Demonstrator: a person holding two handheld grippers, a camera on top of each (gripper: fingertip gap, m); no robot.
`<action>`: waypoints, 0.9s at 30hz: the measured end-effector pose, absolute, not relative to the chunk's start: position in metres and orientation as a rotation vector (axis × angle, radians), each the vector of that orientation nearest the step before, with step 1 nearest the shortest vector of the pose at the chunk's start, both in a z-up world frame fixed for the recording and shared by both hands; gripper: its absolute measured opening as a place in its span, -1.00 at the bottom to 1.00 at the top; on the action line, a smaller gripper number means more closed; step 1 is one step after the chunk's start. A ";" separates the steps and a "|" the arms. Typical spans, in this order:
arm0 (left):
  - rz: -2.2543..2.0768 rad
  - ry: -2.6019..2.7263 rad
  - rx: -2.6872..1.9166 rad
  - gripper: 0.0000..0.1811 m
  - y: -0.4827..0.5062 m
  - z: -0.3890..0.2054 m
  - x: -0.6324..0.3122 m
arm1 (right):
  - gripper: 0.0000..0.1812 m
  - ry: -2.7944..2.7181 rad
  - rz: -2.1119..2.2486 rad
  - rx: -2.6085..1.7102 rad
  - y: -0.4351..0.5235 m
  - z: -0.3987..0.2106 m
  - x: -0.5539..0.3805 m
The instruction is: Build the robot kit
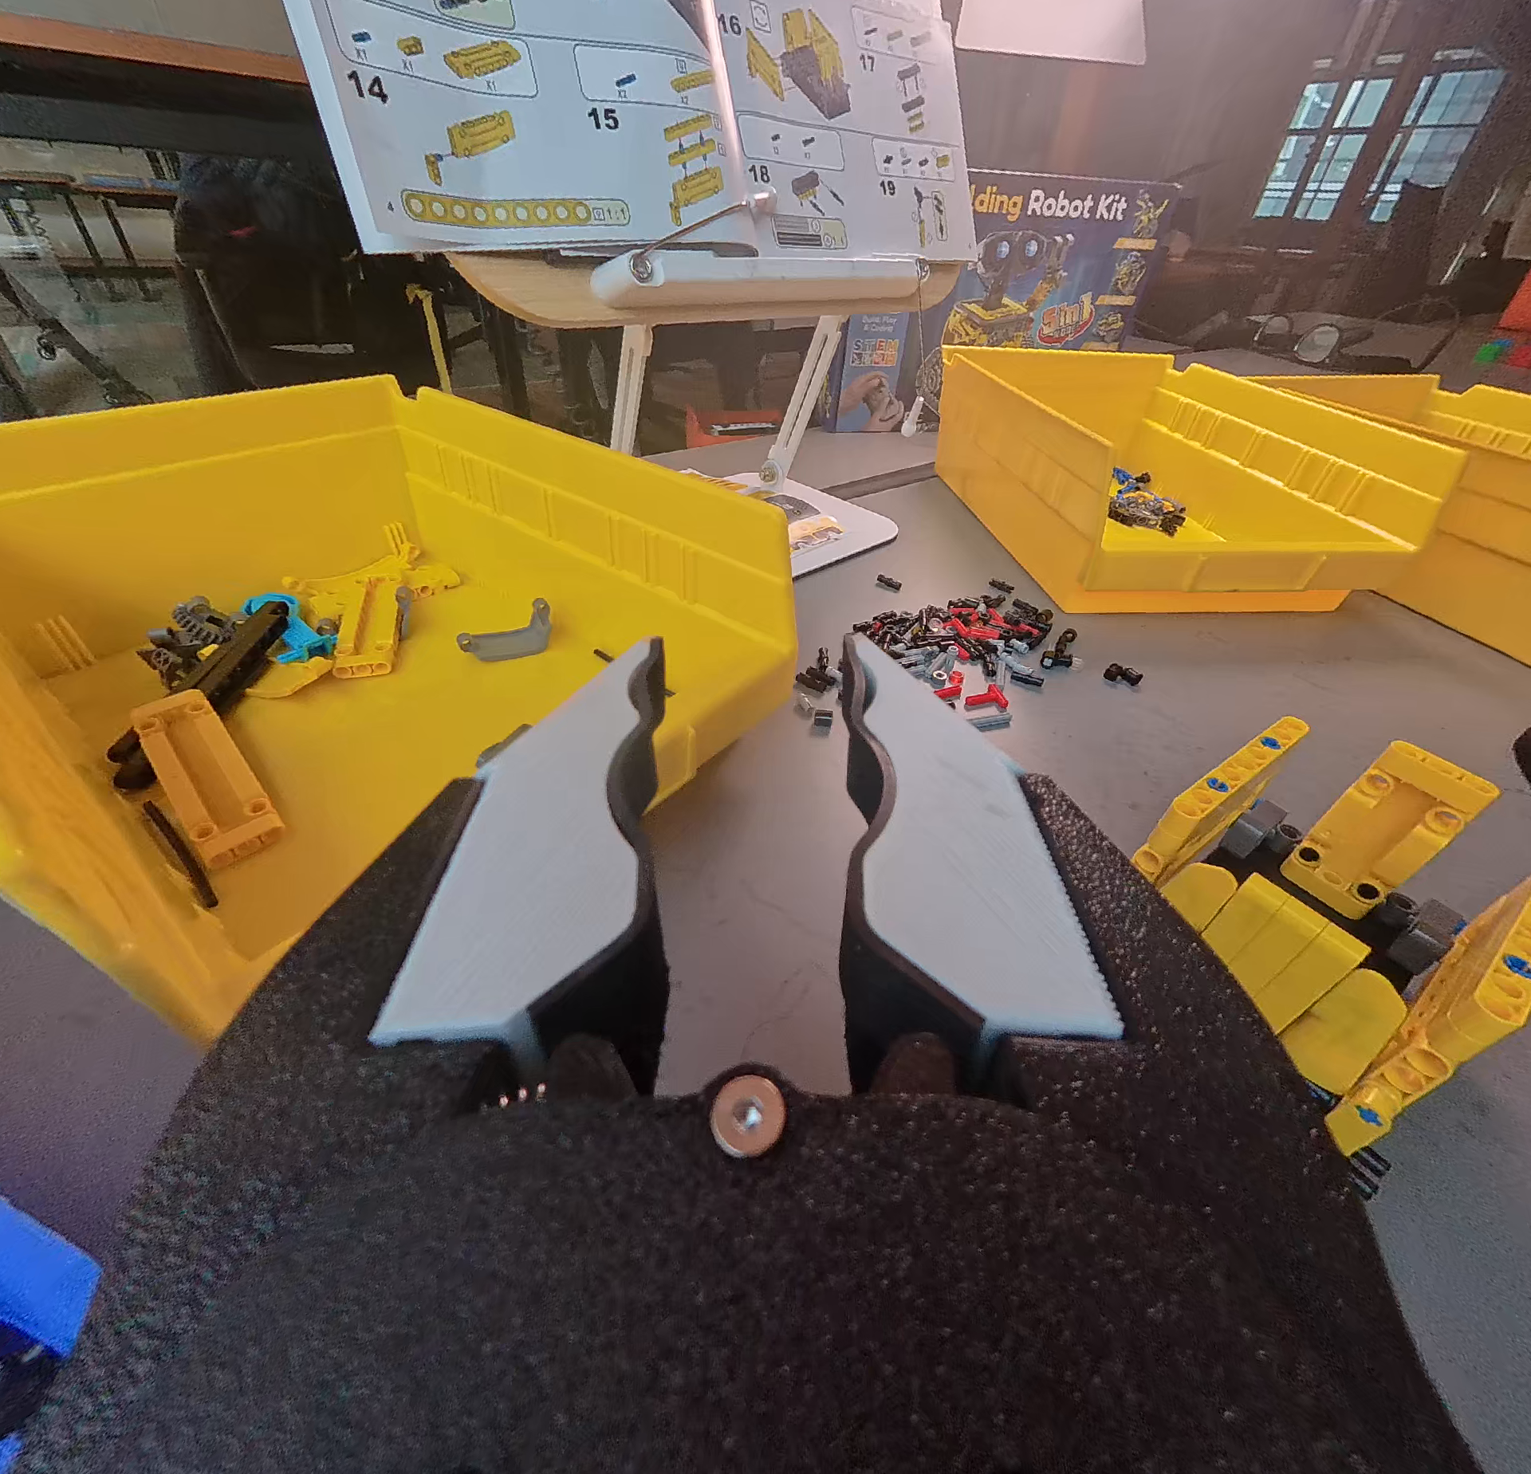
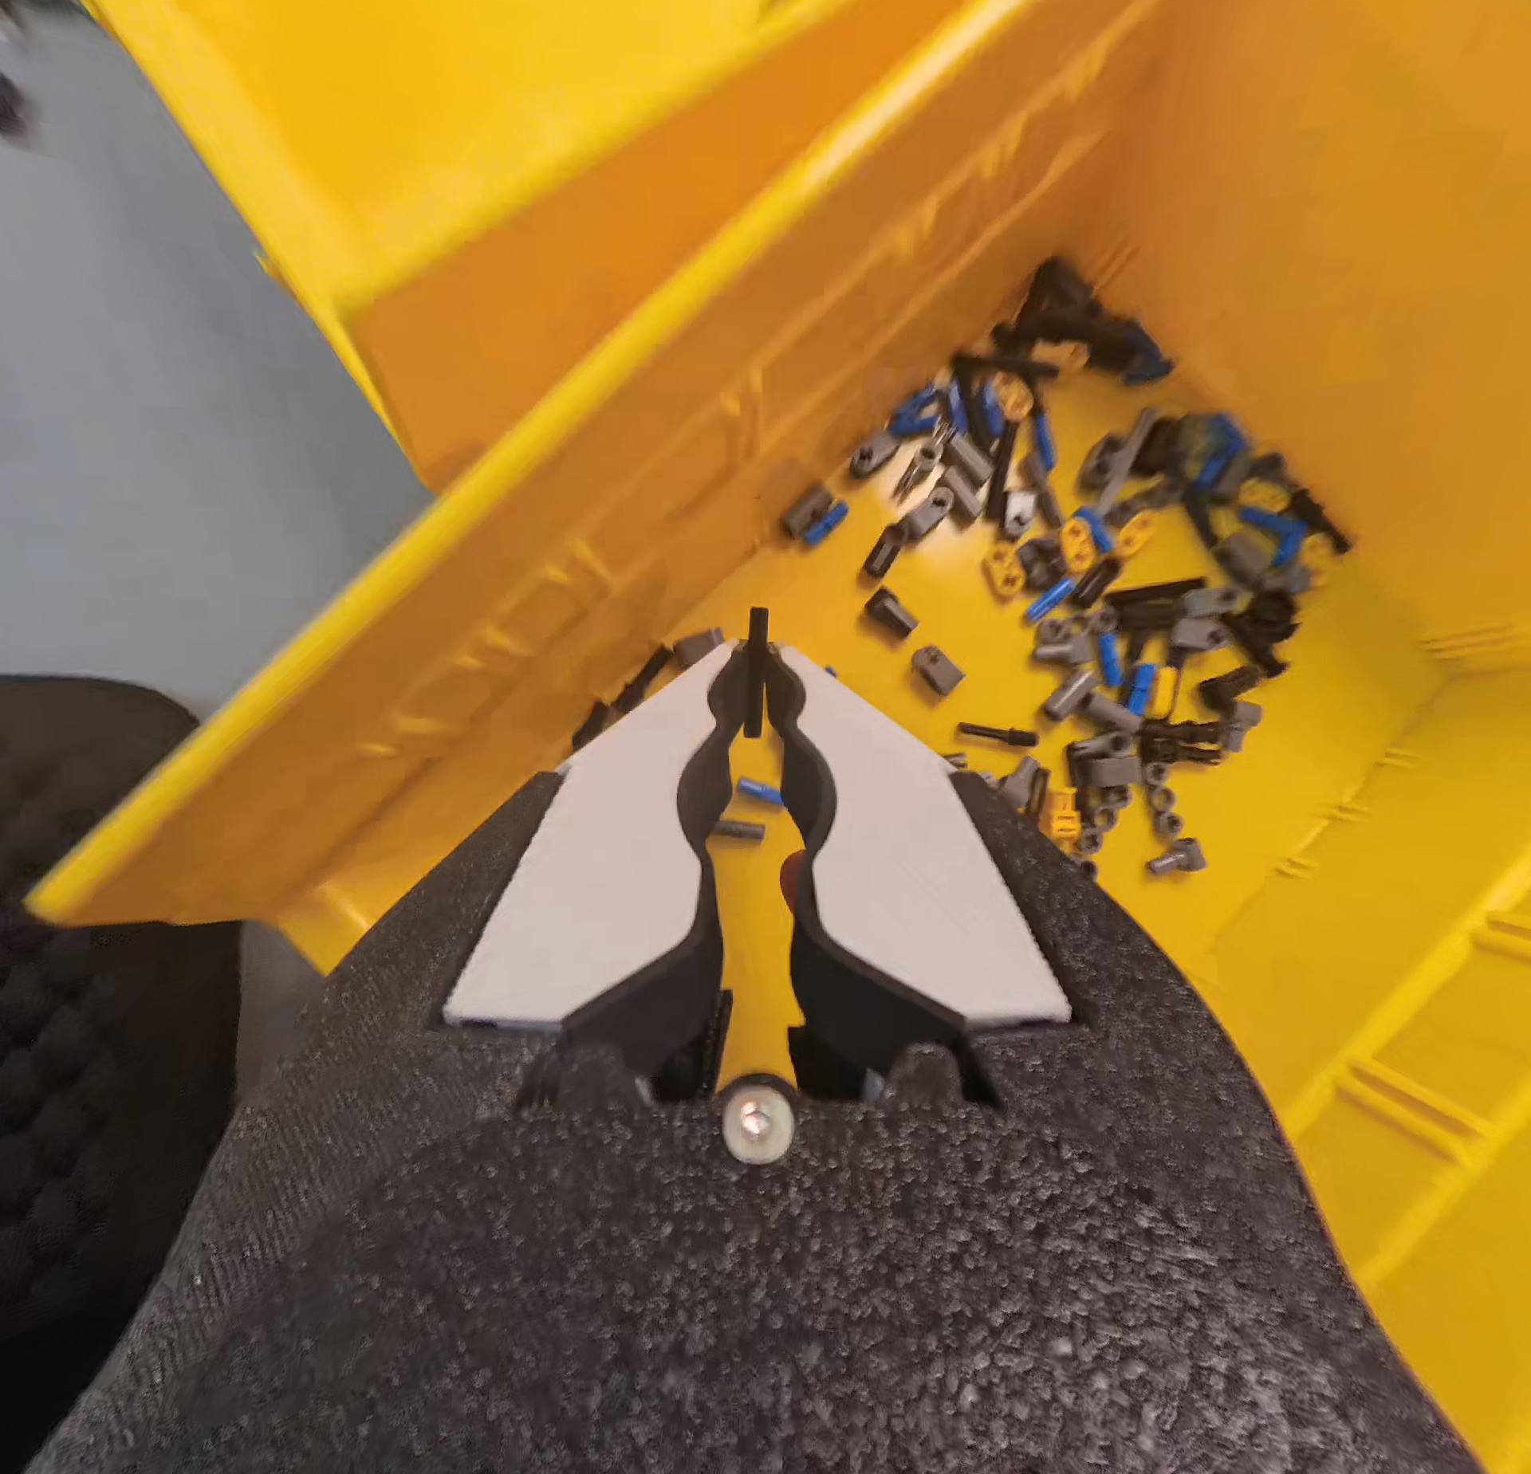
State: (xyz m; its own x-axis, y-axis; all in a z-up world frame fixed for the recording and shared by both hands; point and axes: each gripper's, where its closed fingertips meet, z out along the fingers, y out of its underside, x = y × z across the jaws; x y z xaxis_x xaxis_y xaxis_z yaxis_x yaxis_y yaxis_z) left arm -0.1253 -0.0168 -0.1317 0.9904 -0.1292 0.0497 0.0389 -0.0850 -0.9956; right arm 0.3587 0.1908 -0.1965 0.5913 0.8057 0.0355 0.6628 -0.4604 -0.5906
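My left gripper [image 1: 752,662] is open and empty above the grey table, its tips between a yellow bin [image 1: 580,515] on the left and a pile of small black, red and grey pins [image 1: 961,643]. A partly built yellow model [image 1: 1325,921] lies to its right. My right gripper [image 2: 754,657] is shut on a thin black axle [image 2: 755,672], held upright between its tips over the floor of another yellow bin [image 2: 530,556]. Several small black, grey, blue and yellow connectors [image 2: 1118,573] lie scattered in that bin to the right of the tips.
The left bin holds yellow panels [image 1: 203,776], a grey bracket [image 1: 507,635] and a blue part [image 1: 282,618]. An instruction sheet on a white stand [image 1: 663,109] rises behind. More yellow bins [image 1: 1201,482] and a kit box [image 1: 1060,266] stand at the back right. My right fingertips sit around 55 centimetres from my left ones.
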 end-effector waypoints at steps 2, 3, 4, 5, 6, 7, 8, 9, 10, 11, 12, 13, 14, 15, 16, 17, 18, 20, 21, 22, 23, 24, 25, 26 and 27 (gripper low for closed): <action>-0.114 0.075 -1.647 -0.46 -0.016 -0.131 -0.127 | -0.97 -1.119 0.358 -2.066 0.193 -0.137 0.344; -0.111 0.077 -1.648 -0.43 -0.016 -0.131 -0.127 | -0.97 -1.144 0.370 -1.952 0.187 -0.106 0.332; -0.113 0.081 -1.651 -0.41 -0.016 -0.131 -0.126 | -0.97 -1.189 0.380 -1.854 0.176 -0.081 0.317; -0.113 0.086 -1.656 -0.38 -0.015 -0.132 -0.126 | -0.97 -1.257 0.392 -1.768 0.162 -0.063 0.299; -0.107 0.091 -1.660 -0.36 -0.015 -0.132 -0.125 | -0.98 -1.334 0.404 -1.698 0.146 -0.053 0.280; -0.099 0.100 -1.663 -0.33 -0.015 -0.132 -0.124 | -0.97 -1.416 0.420 -1.649 0.131 -0.051 0.261; -0.089 0.109 -1.665 -0.31 -0.015 -0.131 -0.122 | -0.97 -1.503 0.442 -1.618 0.116 -0.055 0.242; -0.079 0.121 -1.664 -0.29 -0.016 -0.131 -0.121 | -0.97 -1.591 0.467 -1.587 0.101 -0.063 0.223; -0.071 0.133 -1.662 -0.30 -0.017 -0.130 -0.119 | -0.97 -1.670 0.491 -1.561 0.088 -0.074 0.205; -0.065 0.142 -1.659 -0.31 -0.018 -0.129 -0.117 | -0.97 -1.745 0.517 -1.546 0.078 -0.087 0.188; -0.063 0.148 -1.653 -0.34 -0.019 -0.127 -0.116 | -0.97 -1.818 0.545 -1.530 0.068 -0.101 0.172; -0.067 0.152 -1.643 -0.37 -0.020 -0.125 -0.115 | -0.97 -1.893 0.569 -1.507 0.059 -0.116 0.157; -0.076 0.151 -1.629 -0.39 -0.021 -0.123 -0.114 | -0.97 -1.971 0.584 -1.486 0.051 -0.131 0.145; -0.084 0.148 -1.616 -0.39 -0.022 -0.121 -0.114 | -0.97 -2.043 0.589 -1.473 0.044 -0.147 0.134; -0.094 0.145 -1.608 -0.40 -0.023 -0.120 -0.113 | -0.97 -2.109 0.594 -1.462 0.038 -0.162 0.125; -0.104 0.142 -1.604 -0.41 -0.024 -0.119 -0.113 | -0.97 -2.170 0.600 -1.446 0.033 -0.175 0.117; -0.112 0.138 -1.601 -0.41 -0.025 -0.118 -0.114 | -0.97 -2.226 0.599 -1.435 0.028 -0.186 0.111; -0.127 0.134 -1.596 -0.42 -0.026 -0.117 -0.113 | -0.97 -2.316 0.595 -1.399 0.020 -0.202 0.101; -0.133 0.133 -1.596 -0.42 -0.026 -0.116 -0.113 | -0.97 -2.344 0.595 -1.391 0.017 -0.207 0.098; -0.138 0.133 -1.594 -0.42 -0.026 -0.116 -0.112 | -0.97 -2.366 0.600 -1.384 0.015 -0.212 0.094; -0.143 0.134 -1.592 -0.42 -0.027 -0.115 -0.111 | -0.97 -2.384 0.605 -1.376 0.013 -0.216 0.092; -0.149 0.135 -1.592 -0.42 -0.027 -0.115 -0.110 | -0.97 -2.399 0.597 -1.372 0.013 -0.220 0.089; -0.154 0.134 -1.594 -0.43 -0.027 -0.115 -0.110 | -0.97 -2.412 0.580 -1.363 0.013 -0.224 0.088; -0.161 0.133 -1.596 -0.43 -0.027 -0.116 -0.109 | -0.97 -2.424 0.567 -1.352 0.014 -0.228 0.086; -0.168 0.132 -1.598 -0.43 -0.027 -0.116 -0.109 | -0.96 -2.435 0.560 -1.342 0.014 -0.230 0.085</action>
State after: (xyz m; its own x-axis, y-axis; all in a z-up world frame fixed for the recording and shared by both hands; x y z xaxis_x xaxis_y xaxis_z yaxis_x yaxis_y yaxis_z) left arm -0.1086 -0.0269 -0.1159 0.9817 -0.1888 0.0260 0.0198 -0.0346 -0.9992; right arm 0.0854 0.0138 -0.2303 -0.5163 0.8531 0.0756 0.7344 0.4864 -0.4733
